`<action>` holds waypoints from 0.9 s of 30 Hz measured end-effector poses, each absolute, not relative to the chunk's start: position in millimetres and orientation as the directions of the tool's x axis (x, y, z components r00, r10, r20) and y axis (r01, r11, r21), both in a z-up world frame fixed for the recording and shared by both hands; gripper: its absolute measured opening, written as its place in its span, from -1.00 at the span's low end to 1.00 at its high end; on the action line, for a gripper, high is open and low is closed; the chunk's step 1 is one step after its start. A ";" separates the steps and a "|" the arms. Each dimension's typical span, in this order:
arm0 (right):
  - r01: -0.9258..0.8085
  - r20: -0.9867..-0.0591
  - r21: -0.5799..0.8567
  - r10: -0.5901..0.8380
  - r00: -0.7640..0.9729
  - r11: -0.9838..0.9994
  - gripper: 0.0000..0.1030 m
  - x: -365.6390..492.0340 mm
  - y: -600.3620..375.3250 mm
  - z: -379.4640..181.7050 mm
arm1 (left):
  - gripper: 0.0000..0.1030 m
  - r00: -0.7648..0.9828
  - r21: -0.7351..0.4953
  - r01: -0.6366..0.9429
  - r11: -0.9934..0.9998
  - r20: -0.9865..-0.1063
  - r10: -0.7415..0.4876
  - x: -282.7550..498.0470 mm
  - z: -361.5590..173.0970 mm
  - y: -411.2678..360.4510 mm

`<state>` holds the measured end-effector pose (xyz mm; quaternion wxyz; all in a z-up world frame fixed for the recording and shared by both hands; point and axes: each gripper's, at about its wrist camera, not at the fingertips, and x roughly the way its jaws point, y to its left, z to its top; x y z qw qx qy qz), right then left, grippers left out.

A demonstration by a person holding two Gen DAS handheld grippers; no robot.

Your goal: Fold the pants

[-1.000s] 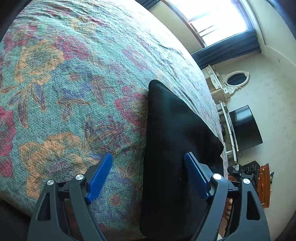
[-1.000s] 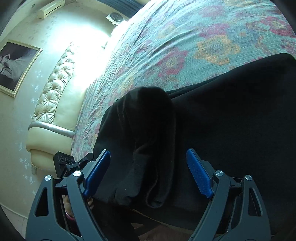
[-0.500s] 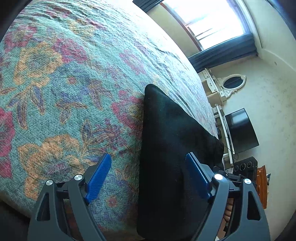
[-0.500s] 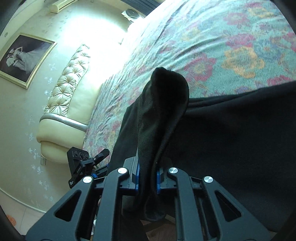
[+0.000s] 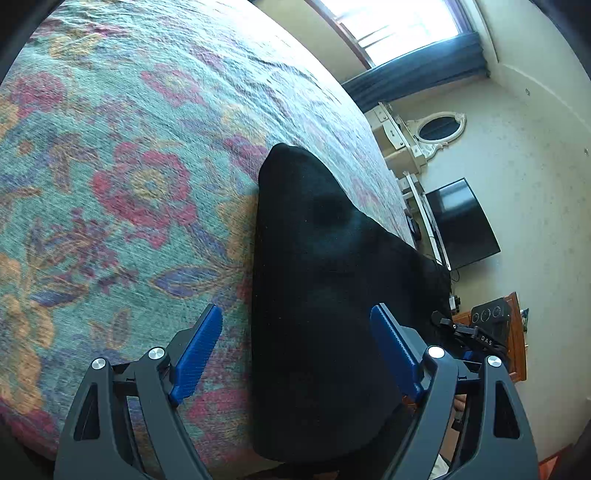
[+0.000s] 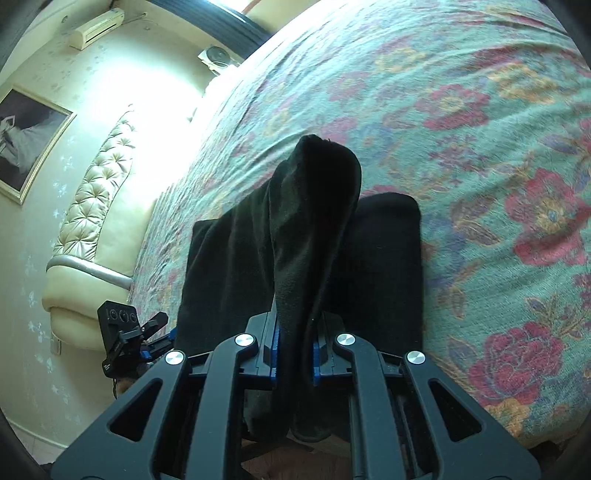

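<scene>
On floral bedspread (image 5: 110,184), black pants (image 6: 384,258) folded flat, right tongs (image 6: 294,354) pinching raised fold, left tongs (image 5: 295,350) spread wide, empty

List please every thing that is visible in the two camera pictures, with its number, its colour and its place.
pants: 1, black, lying on the bed, one end lifted in the right gripper
bedspread: 1, teal with red and orange flowers, covers the bed under the pants
headboard: 1, cream, tufted, at the bed's end, right wrist view
framed picture: 1, dark photo in pale frame, on the wall
air conditioner: 1, white, high on the wall
window: 1, bright, with dark blue curtain below
oval mirror: 1, white frame, on the wall
television: 1, black, against the wall
left gripper: 1, black with blue pads, open above the pants
right gripper: 1, black with blue pads, shut on the pants
</scene>
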<state>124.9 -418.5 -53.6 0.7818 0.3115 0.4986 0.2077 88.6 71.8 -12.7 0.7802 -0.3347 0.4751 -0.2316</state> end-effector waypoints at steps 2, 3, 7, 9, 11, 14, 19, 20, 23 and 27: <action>0.000 -0.646 0.706 0.644 0.410 0.708 -0.76 126.1 -422.0 -65.8 | 0.57 0.421 -0.725 0.058 0.687 -0.606 -0.675 90.6 -17.6 60.3; 0.002 -0.641 0.713 0.650 0.408 0.701 -0.75 127.0 -423.2 -69.8 | 0.57 0.412 -0.717 0.056 0.694 -0.617 -0.671 91.6 -21.1 56.4; 0.007 -0.616 0.735 0.663 0.425 0.678 -0.61 126.4 -433.8 -68.6 | 0.57 0.403 -0.700 0.063 0.711 -0.634 -0.660 92.6 -25.9 51.2; 0.023 -0.602 0.745 0.657 0.453 0.667 -0.17 120.9 -446.7 -63.7 | 0.57 0.403 -0.710 0.062 0.701 -0.625 -0.669 91.4 -22.7 52.7; 0.038 -0.585 0.761 0.658 0.474 0.648 0.27 113.6 -457.0 -59.1 | 0.57 0.410 -0.730 0.048 0.682 -0.608 -0.680 88.7 -22.5 60.4; 0.072 -0.634 0.716 0.604 0.483 0.695 0.58 103.5 -467.4 -59.0 | 0.57 0.412 -0.758 0.030 0.652 -0.585 -0.699 82.9 -23.3 70.5; 0.165 -0.525 0.846 0.739 0.422 0.507 0.58 90.5 -470.9 -100.1 | 0.57 0.398 -0.813 -0.022 0.582 -0.541 -0.741 69.8 -28.1 82.5; 0.177 -0.494 0.868 0.768 0.407 0.464 0.58 89.5 -467.9 -108.1 | 0.57 0.389 -0.819 -0.030 0.572 -0.537 -0.748 67.7 -29.7 82.0; 0.198 -0.400 0.916 0.830 0.388 0.349 0.66 87.3 -457.6 -123.2 | 0.57 0.376 -0.848 -0.065 0.526 -0.509 -0.774 60.7 -35.1 81.0; 0.183 -0.405 0.914 0.836 0.371 0.361 0.70 91.4 -451.7 -119.1 | 0.57 0.364 -0.877 -0.099 0.471 -0.472 -0.803 57.4 -41.2 79.9</action>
